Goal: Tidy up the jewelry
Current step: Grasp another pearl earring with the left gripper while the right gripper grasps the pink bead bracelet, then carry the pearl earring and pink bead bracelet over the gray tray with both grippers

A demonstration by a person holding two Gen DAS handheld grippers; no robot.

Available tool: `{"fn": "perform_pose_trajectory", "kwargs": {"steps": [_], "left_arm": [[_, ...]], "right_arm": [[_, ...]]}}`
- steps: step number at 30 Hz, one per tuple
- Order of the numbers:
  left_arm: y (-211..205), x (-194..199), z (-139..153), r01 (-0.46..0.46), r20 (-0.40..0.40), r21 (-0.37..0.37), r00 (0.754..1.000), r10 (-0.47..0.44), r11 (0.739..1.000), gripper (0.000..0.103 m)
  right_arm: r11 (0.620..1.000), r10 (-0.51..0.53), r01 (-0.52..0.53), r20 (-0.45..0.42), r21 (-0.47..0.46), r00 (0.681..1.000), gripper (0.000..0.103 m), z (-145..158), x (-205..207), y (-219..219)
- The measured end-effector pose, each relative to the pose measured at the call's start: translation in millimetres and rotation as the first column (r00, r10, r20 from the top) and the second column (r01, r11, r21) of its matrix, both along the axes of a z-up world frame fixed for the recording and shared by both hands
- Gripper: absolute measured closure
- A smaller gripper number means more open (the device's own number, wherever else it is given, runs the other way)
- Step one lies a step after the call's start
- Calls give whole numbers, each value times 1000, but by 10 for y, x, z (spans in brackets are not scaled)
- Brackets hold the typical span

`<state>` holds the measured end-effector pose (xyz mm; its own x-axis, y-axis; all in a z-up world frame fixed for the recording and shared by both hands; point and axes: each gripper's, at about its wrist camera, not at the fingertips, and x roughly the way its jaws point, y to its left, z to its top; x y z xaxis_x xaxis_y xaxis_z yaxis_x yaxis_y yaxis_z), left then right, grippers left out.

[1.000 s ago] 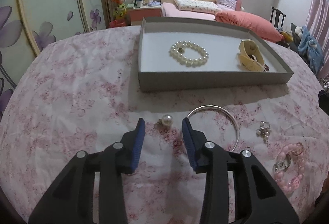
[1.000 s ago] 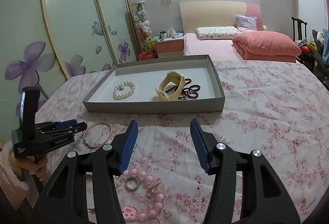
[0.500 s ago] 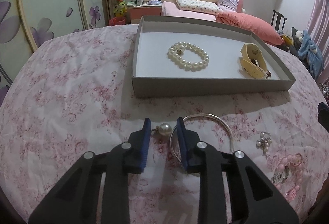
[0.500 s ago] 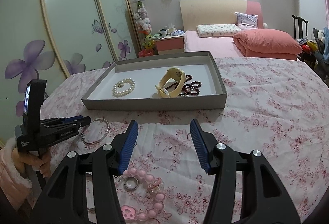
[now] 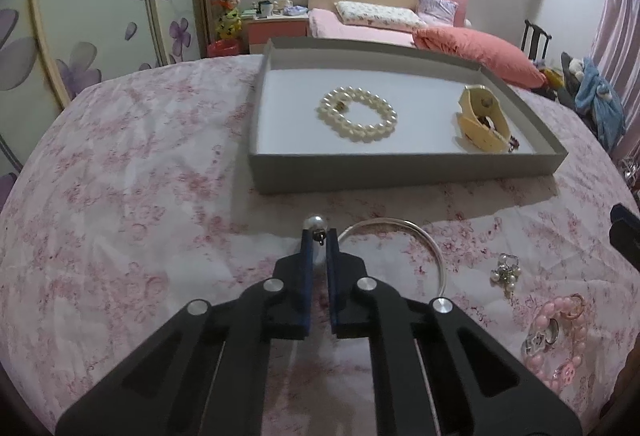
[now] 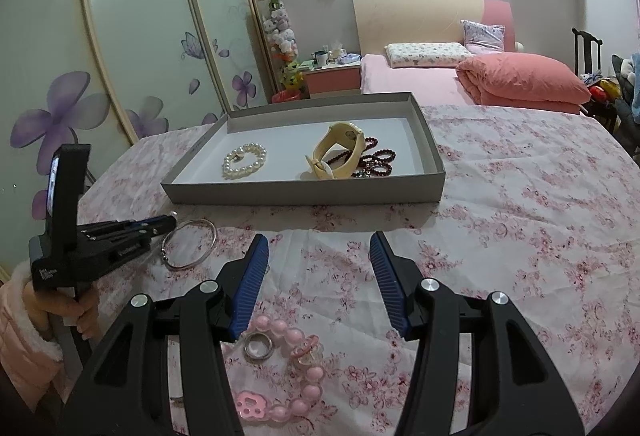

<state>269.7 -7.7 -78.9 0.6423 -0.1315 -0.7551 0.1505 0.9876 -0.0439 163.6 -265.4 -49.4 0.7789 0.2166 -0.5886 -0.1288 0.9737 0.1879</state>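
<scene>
My left gripper [image 5: 319, 236] is shut on a pearl earring [image 5: 315, 224], its pearl sticking out past the fingertips, low over the flowered cloth. A silver bangle [image 5: 424, 240] lies just to its right. The grey tray [image 5: 400, 172] beyond holds a pearl bracelet [image 5: 357, 113] and a cream watch [image 5: 482, 122]. My right gripper [image 6: 319, 252] is open and empty above the cloth, in front of the tray [image 6: 304, 194]. A pink bead bracelet [image 6: 298, 360] and a silver ring [image 6: 258, 345] lie under it. The left gripper [image 6: 170, 222] shows at the left beside the bangle [image 6: 191, 244].
A small pearl cluster earring [image 5: 506, 272] and the pink bracelet with rings [image 5: 556, 332] lie on the cloth at the right. Dark red beads [image 6: 376, 158] sit in the tray by the watch [image 6: 340, 152]. A bed [image 6: 480, 76] and wardrobe doors stand behind.
My left gripper moved forward around the pearl earring and closed on it. The right gripper has stayed open and almost still.
</scene>
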Motion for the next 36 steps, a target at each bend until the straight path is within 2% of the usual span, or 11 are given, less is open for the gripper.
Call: {"fn": "perform_pose_trajectory", "kwargs": {"steps": [9,16,22,26,31,32,33,36], "left_arm": [[354,-127,134,-67,36,-18,997,67,998,96],[460,-149,154,-88,41,-33,995,89,996,96],[454,-162,135,-82,36,-32,996,83,996,95],[457,-166,130,-81,33,-34,996,82,996,95],[475,-185,145,-86,43,-40,995,87,996,95],[485,-200,161,-88,49,-45,995,90,995,95],[499,-211,177,-89,54,-49,994,92,995,95],[539,-262,252,-92,75,-58,993,96,994,95]], "right_arm": [[997,69,-72,-83,-35,994,49,-163,-140,18],[990,108,-121,-170,-69,980,68,-342,-212,88],[984,125,-145,-184,-99,975,70,-391,-180,187],[981,119,-147,-207,-128,971,79,-451,-127,224],[984,121,-144,-199,-105,972,81,-428,-119,201],[985,127,-145,-186,-88,974,83,-400,-132,186],[987,135,-146,-154,-66,979,91,-335,-155,171],[986,152,-157,-100,-48,983,91,-182,-171,171]]}}
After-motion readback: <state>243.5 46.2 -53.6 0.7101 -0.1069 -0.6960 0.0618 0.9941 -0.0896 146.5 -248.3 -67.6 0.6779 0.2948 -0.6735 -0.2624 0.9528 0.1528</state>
